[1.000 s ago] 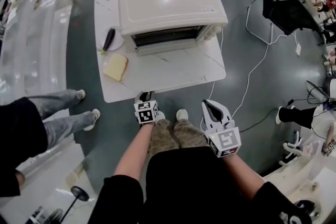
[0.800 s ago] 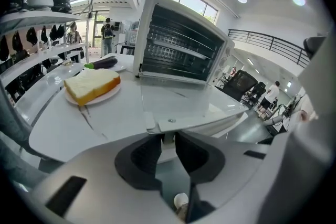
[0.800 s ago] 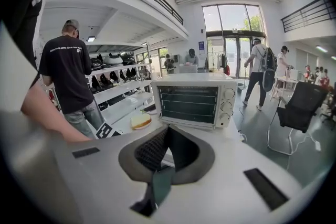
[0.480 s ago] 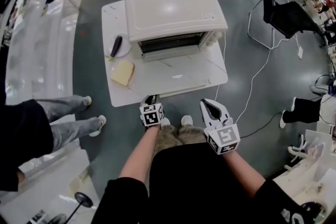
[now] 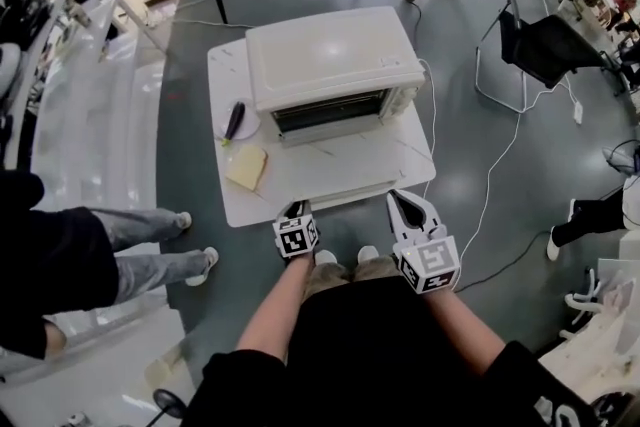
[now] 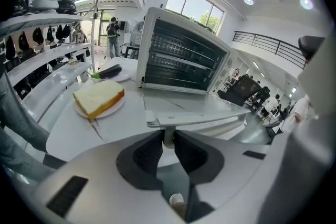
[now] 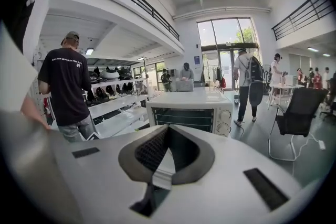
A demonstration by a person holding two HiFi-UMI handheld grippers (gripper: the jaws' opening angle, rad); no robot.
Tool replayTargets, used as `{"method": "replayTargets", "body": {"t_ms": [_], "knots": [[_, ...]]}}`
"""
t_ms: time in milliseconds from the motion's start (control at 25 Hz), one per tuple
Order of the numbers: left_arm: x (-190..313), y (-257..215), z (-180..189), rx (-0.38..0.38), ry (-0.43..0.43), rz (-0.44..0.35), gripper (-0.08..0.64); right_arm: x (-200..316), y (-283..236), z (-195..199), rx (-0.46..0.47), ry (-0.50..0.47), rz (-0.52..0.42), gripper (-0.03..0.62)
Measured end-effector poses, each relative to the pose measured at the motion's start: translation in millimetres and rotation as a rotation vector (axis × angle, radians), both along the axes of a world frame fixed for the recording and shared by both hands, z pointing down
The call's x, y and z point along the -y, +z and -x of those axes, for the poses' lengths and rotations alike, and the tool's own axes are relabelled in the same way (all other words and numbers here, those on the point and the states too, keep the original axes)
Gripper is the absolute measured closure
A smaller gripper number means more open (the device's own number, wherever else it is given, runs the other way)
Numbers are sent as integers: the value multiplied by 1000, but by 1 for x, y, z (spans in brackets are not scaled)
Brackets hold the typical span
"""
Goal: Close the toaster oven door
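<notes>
The white toaster oven point(image 5: 335, 65) stands on a small white table point(image 5: 240, 205); I also see the oven point(image 6: 184, 52) and the oven point(image 7: 191, 112) from each gripper. Its glass door point(image 5: 345, 160) hangs open, lying flat towards me. The door's handle bar point(image 6: 199, 120) runs along its front edge. My left gripper point(image 5: 294, 209) is at the handle's left end, and its jaws point(image 6: 168, 139) are closing round the handle's short post without squeezing it. My right gripper point(image 5: 410, 207) hovers short of the table's front right, shut and empty point(image 7: 167, 131).
A bread slice point(image 5: 247, 167) on a plate and a dark eggplant point(image 5: 233, 120) on another plate lie left of the oven. A person in jeans point(image 5: 150, 245) stands at the left. A black chair point(image 5: 545, 45) and a white cable point(image 5: 490, 175) are to the right. Shelving point(image 5: 80, 95) lines the left.
The head view has drawn back, so the table sits higher in frame. My left gripper has come up to the door's front edge. The right gripper stays beside it.
</notes>
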State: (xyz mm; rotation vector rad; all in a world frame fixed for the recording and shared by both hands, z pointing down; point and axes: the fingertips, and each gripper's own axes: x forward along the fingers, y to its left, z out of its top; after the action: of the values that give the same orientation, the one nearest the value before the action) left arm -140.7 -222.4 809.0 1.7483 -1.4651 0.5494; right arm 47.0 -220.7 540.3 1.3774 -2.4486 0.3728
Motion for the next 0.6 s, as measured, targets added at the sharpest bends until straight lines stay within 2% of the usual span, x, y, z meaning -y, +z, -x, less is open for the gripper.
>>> {"method": "replayTargets", "body": {"t_ms": [360, 600], "knots": [[6, -25, 3, 26, -3, -35, 477, 1, -14, 3, 48, -11, -33, 571], [13, -42, 4, 40, -17, -72, 477, -1, -12, -2, 46, -9, -34, 571]]}}
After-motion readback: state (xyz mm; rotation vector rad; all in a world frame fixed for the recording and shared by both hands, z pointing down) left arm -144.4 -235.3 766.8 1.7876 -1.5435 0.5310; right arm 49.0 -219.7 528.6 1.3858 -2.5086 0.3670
